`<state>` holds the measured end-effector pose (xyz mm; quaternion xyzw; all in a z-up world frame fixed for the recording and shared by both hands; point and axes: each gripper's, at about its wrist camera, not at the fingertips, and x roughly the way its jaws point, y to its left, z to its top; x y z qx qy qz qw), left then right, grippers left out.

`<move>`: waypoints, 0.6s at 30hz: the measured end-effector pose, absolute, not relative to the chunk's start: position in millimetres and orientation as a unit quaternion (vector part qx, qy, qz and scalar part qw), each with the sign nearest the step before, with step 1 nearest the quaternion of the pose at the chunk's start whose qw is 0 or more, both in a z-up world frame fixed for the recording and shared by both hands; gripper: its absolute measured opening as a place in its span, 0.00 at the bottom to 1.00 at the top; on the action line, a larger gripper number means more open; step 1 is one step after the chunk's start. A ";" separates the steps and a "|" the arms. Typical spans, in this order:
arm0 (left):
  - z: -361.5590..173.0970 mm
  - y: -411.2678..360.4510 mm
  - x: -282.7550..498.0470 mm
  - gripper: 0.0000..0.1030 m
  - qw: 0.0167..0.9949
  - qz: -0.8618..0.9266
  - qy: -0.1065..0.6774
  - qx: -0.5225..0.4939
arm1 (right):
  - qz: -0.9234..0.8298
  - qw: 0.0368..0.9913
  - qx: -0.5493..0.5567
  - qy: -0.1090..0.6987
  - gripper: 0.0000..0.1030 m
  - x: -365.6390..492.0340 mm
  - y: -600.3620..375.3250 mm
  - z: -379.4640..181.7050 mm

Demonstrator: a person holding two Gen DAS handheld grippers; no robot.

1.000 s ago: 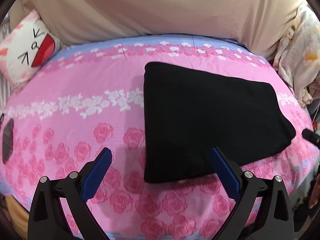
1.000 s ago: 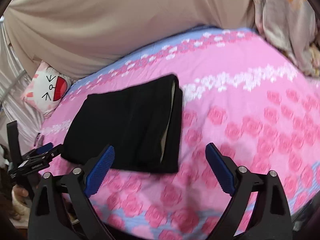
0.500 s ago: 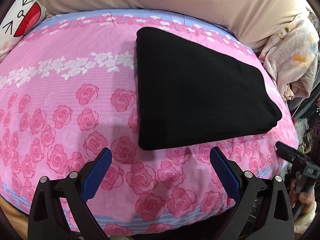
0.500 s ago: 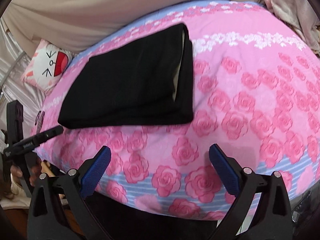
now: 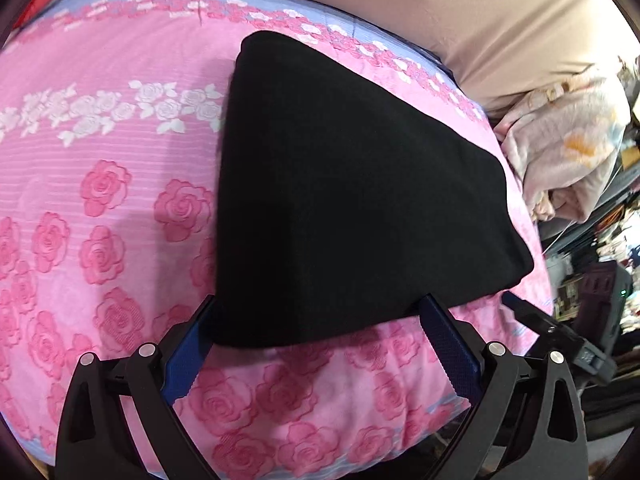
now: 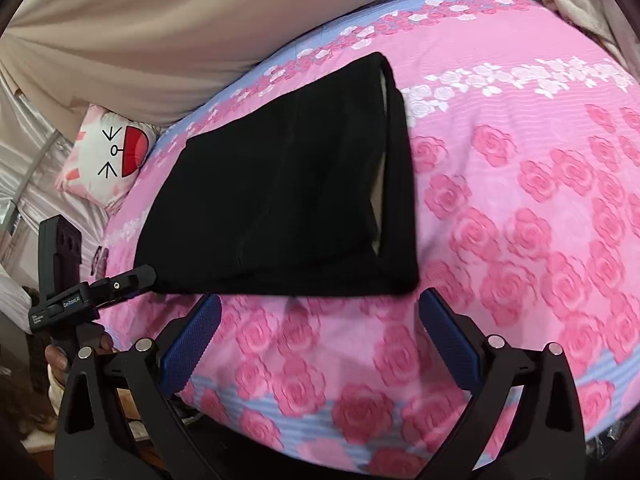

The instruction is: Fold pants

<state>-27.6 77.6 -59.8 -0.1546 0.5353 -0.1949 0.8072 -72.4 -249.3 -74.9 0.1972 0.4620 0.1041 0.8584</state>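
- Pants (image 5: 352, 184): black, folded into a flat wedge, lying on the pink rose bedspread (image 5: 100, 200) near its front edge.
- My left gripper (image 5: 316, 320): spread wide, fingertips under the pants' near edge.
- My right gripper (image 6: 320, 316): spread wide, empty, just short of the pants.

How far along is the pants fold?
Done: the black pants lie as a compact, layered rectangle on the pink rose bedspread, stacked edges showing at one end. In hand: nothing gripped. The left gripper is open, its fingertips at the near edge of the pants; the right gripper is open and short of the fabric. Left: perhaps one more fold or a tidy; I can't tell which.
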 end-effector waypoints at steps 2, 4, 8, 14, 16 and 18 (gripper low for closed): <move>-62.1 78.7 -21.4 0.94 0.802 -0.194 0.541 -0.164 | 0.103 0.858 0.199 0.463 0.96 -66.4 -249.7 -77.2; -62.6 78.7 -15.3 0.94 0.799 -0.190 0.544 -0.171 | 0.103 0.855 0.207 0.464 0.96 -61.0 -252.6 -79.4; -63.0 74.6 -6.5 0.94 0.799 -0.179 0.549 -0.167 | 0.114 0.849 0.239 0.457 0.96 -52.0 -261.9 -81.9; -63.6 58.4 2.2 0.94 0.814 -0.154 0.546 -0.126 | 0.129 0.843 0.273 0.444 0.96 -35.9 -268.9 -85.2; -64.7 50.9 3.5 0.95 0.823 -0.140 0.541 -0.105 | 0.130 0.846 0.270 0.441 0.96 -32.3 -267.0 -85.1; -65.4 47.0 3.5 0.95 0.830 -0.130 0.535 -0.091 | 0.131 0.850 0.264 0.437 0.96 -28.6 -264.4 -84.7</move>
